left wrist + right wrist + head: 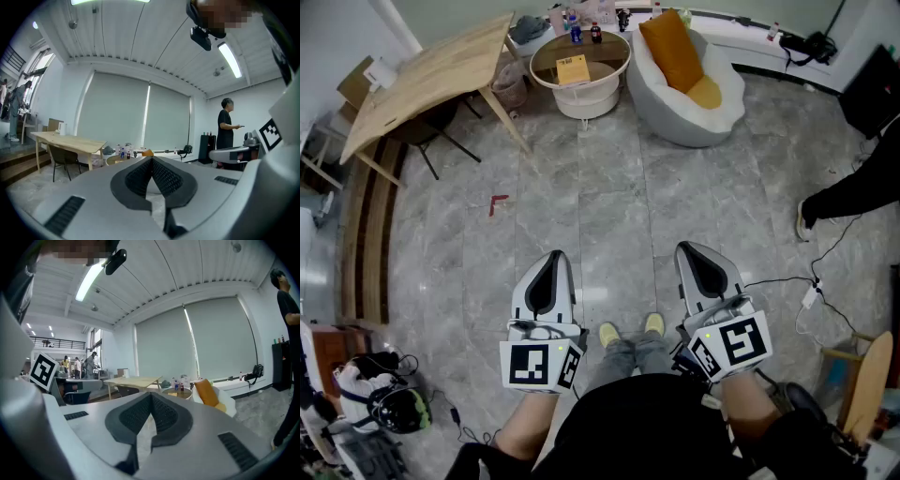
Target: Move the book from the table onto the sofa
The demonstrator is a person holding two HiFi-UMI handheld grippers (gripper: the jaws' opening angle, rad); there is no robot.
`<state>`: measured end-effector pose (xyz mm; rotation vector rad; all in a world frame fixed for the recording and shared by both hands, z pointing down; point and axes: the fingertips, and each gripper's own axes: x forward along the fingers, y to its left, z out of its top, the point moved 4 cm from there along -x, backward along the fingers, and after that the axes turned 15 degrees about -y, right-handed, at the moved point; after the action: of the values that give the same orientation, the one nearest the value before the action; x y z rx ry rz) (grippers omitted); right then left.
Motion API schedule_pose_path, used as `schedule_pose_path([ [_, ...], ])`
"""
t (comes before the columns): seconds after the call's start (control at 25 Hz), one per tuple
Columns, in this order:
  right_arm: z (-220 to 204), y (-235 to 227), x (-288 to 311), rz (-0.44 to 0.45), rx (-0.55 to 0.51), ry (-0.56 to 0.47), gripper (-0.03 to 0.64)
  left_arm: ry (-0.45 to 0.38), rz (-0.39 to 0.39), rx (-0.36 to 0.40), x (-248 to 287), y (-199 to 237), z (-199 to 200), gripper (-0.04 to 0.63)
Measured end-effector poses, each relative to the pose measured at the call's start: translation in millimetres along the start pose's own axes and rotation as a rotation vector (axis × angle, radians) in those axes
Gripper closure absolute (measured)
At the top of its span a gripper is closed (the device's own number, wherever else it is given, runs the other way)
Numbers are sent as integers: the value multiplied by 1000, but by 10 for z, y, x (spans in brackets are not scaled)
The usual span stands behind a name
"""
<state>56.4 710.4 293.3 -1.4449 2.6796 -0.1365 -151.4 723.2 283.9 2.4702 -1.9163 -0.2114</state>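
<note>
Head view: I see the left gripper (pixel 551 261) and right gripper (pixel 689 251) near me, side by side over the floor. The yellow book (pixel 573 68) lies on the round white table (pixel 581 96) at far centre. The white sofa (pixel 698 117) is just right of it.
Left gripper view: jaws closed tight, nothing between.
Right gripper view: tips meet, empty. The sofa is far right.

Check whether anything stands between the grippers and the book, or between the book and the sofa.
Nothing visible does. Only bare floor lies between the left gripper, the right gripper and the round table bearing the book. The sofa stands next to that table; an orange cushion leans in it.
</note>
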Motion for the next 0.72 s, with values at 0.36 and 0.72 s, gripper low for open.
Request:
schedule_pose_path([
  [0.36,95,259,-26,3,-35,-21,611,-31,-21,-12,-95,56,109,594],
  [0.72,192,518,16,-22,-33,-51,611,-66,-69,6,-250,203,301,594],
])
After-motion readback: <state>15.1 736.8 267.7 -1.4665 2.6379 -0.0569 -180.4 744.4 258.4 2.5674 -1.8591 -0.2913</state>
